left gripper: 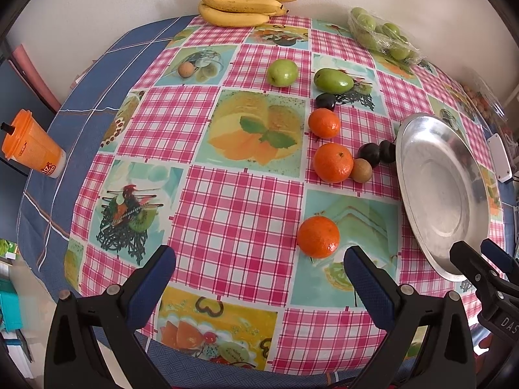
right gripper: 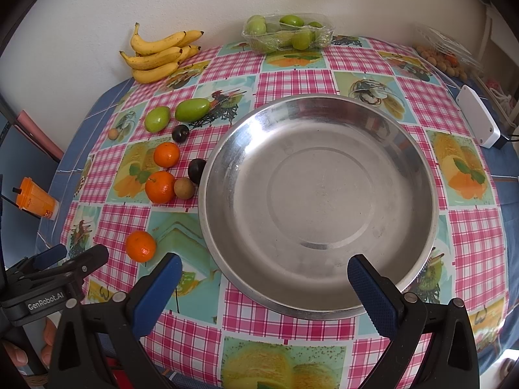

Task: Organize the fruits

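The left gripper [left gripper: 259, 259] hung low over the near edge of the desk [left gripper: 233, 214], its jaws spread wide and holding nothing. The nearest orange [left gripper: 318, 237] lay on the checked cloth just ahead of the right-hand jaw, slightly outside the gap and not touching it. Farther back sat two more oranges [left gripper: 333, 162], one behind the other, with a small brown fruit [left gripper: 361, 170] touching the nearer one and two dark plums [left gripper: 369, 154] just beside the rim of the metal bowl [left gripper: 418, 136]. Another dark plum [left gripper: 325, 100], a green fruit [left gripper: 282, 73] and a longer green fruit [left gripper: 333, 80] lay beyond them, and a bunch of bananas [left gripper: 243, 0] rested at the far edge by the wall.

The right gripper [right gripper: 264, 270] was also wide open and empty, its jaws framing the near rim of the empty bowl, which lay directly ahead of them. A wrapped tray of green fruits [right gripper: 288, 34] stood at the back of the desk. An orange cup [left gripper: 30, 146] stood on the blue cloth at the far left, well apart from the fruit.
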`<state>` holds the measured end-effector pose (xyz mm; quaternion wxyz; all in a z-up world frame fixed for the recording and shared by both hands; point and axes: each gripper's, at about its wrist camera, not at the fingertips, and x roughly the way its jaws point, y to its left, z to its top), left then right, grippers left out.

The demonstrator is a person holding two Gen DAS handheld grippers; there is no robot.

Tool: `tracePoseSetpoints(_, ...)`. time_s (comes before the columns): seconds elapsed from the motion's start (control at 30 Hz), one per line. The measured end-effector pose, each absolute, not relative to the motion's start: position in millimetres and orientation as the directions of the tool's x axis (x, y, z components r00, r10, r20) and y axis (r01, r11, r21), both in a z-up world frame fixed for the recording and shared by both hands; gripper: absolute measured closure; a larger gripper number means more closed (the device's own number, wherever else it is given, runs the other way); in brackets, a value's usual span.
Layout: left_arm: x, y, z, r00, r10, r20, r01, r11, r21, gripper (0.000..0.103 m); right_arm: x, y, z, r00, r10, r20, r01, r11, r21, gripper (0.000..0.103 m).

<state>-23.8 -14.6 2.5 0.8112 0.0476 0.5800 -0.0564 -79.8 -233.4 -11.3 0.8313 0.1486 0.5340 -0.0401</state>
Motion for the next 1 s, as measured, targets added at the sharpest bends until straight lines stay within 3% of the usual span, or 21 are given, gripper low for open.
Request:
tracePoseSetpoints(0.63, -22.0, -14.3, 1.4, 0.303, -0.055, -0.951, 0.151, 0.988, -0.009, 0.0, -78.5, -231.0, -13.3, 0.425, 0.086, -0.901, 0.218, 0.956, 0.194, 0.0)
tracePoseSetpoints(1.0, -6.2, 9.1, 6.6, 0.342, -0.184, -0.922, 0.113, 0.982, -0.154, 0.0, -63.1, -220.0, -7.3, 0.456, 0.167, -0.874, 0.15, 0.954, 0.261, 0.0)
